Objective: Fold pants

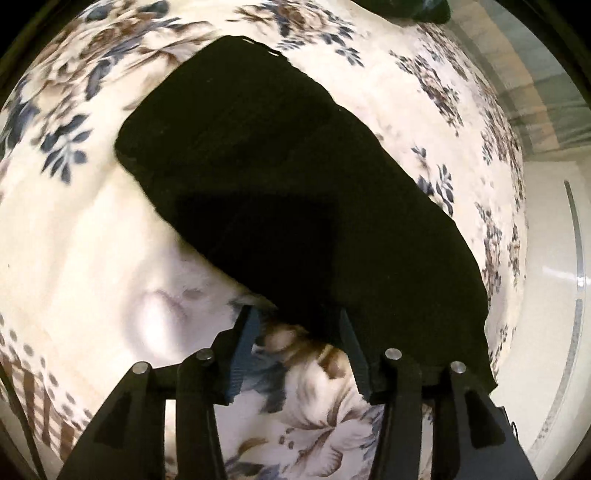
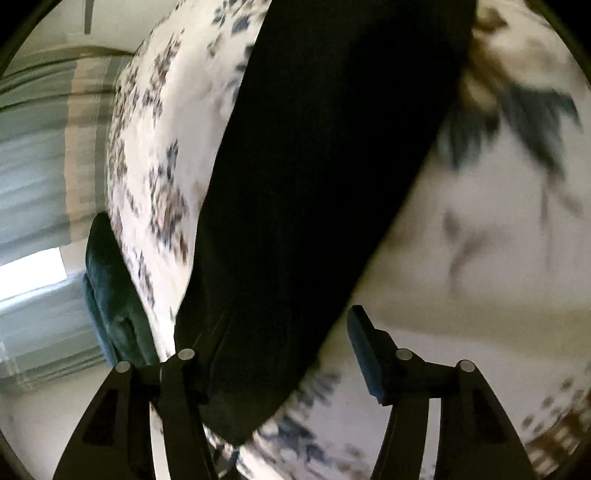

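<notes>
From the left wrist view, one pair of black pants lies on the floral bedspread; its long axis runs from the far upper left down toward the near right, where the cloth reaches the left gripper. The jaws stand spread, with bedspread showing in the gap between them; the near edge of the pants drapes over the right-hand finger, though nothing is pinched. A dark bundle sits at the far edge of the bed — what it is cannot be told.

From the right wrist view, the same pants stretch away from the right gripper toward the upper right, blurred; the near end of the cloth covers the left-hand finger, so only the right-hand finger shows plainly. The jaws look spread, gripping nothing. A teal cushion lies beside the bedspread at the left.

Count: one pair of pants, two grippers — each at a near end of the garment, neither clearly the nearer; the fold likely means closing on those edges and carrying them along the long axis.
</notes>
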Demonstrator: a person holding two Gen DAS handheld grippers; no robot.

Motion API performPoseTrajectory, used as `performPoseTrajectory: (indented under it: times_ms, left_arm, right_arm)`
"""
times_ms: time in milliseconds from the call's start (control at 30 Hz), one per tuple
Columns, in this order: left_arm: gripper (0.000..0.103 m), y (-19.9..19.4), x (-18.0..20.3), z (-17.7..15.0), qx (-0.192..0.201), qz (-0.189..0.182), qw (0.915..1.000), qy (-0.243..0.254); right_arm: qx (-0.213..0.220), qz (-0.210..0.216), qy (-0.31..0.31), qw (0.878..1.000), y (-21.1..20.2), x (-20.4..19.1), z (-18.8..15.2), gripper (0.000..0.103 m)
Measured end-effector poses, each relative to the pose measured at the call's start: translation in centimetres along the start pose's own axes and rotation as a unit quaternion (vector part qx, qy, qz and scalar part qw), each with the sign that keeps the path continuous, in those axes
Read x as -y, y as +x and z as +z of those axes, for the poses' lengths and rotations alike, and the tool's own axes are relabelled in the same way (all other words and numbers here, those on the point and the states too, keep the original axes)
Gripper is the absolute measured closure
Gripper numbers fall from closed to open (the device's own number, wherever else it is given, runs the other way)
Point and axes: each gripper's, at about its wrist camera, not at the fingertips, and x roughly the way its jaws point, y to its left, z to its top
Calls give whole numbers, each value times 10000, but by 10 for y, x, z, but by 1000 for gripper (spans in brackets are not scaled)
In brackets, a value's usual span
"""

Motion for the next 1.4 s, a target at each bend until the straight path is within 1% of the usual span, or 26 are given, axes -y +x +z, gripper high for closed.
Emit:
performPoseTrajectory:
  times_ms: [67, 100, 133, 167, 200, 233, 300, 367, 500, 567, 600, 667, 767, 867, 967, 1033, 1067, 1100, 1133, 1167, 1200, 1267, 1300, 1333, 1367, 1400]
  left_arm:
    - [58, 5, -1, 2, 20, 44, 9999, -123]
    - [58, 7, -1, 3, 58, 78, 9998, -179]
    - [58, 8, 0, 5, 103, 117, 9997, -203]
    - [58, 7, 1, 8, 185, 131, 9995, -222]
    - [58, 6, 1, 10, 254, 150, 9993, -233]
    - [58, 3, 1, 13, 341, 185, 9989, -250]
    - [58, -1, -1, 20, 492, 275, 9980, -274]
    - [58, -1, -6, 29, 561, 338, 9973, -334]
    - [58, 2, 0, 42, 630, 408, 9966, -329]
    - [58, 3, 22, 40, 682, 617, 9958, 42]
    - [58, 5, 34, 38, 693, 684, 9950, 235]
    - [58, 14, 77, 22, 688, 1031, 9876, 965]
    - [48, 34, 134, -9, 567, 1280, 9738, 1792]
    - [46, 62, 192, -49, 333, 1212, 9613, 2453]
    - [39, 89, 239, -80, 62, 1121, 9518, 2855]
    - [26, 108, 275, -100, -29, 1282, 9383, 3212]
    - [14, 116, 291, -110, -29, 1385, 9303, 3397]
    - [11, 121, 304, -115, -16, 1446, 9237, 3549]
    - [11, 127, 317, -123, 16, 1501, 9160, 3719]
    - [11, 134, 336, -134, 72, 1589, 9040, 3968]
    - [11, 139, 347, -140, 100, 1626, 8958, 4135]
    - [11, 144, 367, -153, 160, 1635, 8813, 4431]
    - [11, 146, 374, -155, 179, 1653, 8761, 4526]
    - [11, 146, 381, -160, 214, 1672, 8698, 4637]
    - [11, 144, 388, -164, 270, 1663, 8652, 4722]
    - [11, 144, 392, -166, 299, 1653, 8639, 4748]
  right_arm:
    - [86, -158, 36, 9998, 10, -1, 9, 42]
    - [160, -276, -24, 9995, 13, -3, 11, 66]
    - [305, -444, -144, 9984, 12, -8, 9, 81]
    - [434, -532, -229, 9974, 7, -13, 4, 86]
    - [591, -521, -290, 9965, -5, -18, -3, 97]
    - [721, -489, -386, 9955, -18, -22, -9, 97]
    - [843, -771, -685, 9911, -34, -25, -19, 97]
    - [450, -967, -816, 9909, -24, -16, -20, 95]
    - [-39, -826, -406, 9957, -24, -3, -4, 77]
    - [206, -683, -316, 9970, -39, -1, -3, 70]
    - [384, -637, -248, 9969, -49, 1, -2, 58]
    - [760, -576, -42, 9954, -68, 6, 9, 47]
    - [1136, -463, 333, 9919, -97, 28, 30, 47]
    - [1357, -587, 715, 9864, -118, 48, 59, 47]
    - [1591, -713, 634, 9826, -137, 54, 98, 47]
    - [1423, -875, 272, 9856, -135, 44, 127, 47]
    - [1290, -1078, 40, 9858, -132, 37, 140, 47]
    - [1069, -1303, -396, 9849, -130, 30, 155, 46]
    - [891, -1422, -653, 9837, -124, 24, 161, 45]
    - [670, -1566, -964, 9807, -119, 20, 169, 45]
    - [306, -1771, -1385, 9739, -110, 16, 176, 44]
    - [-107, -2033, -1892, 9606, -96, 12, 178, 45]
    - [-133, -2140, -2259, 9503, -94, 6, 176, 66]
    - [-82, -2217, -2584, 9402, -96, -3, 171, 97]
    - [-59, -2196, -2712, 9371, -100, -11, 168, 97]
    - [87, -1972, -2778, 9401, -114, -22, 165, 97]
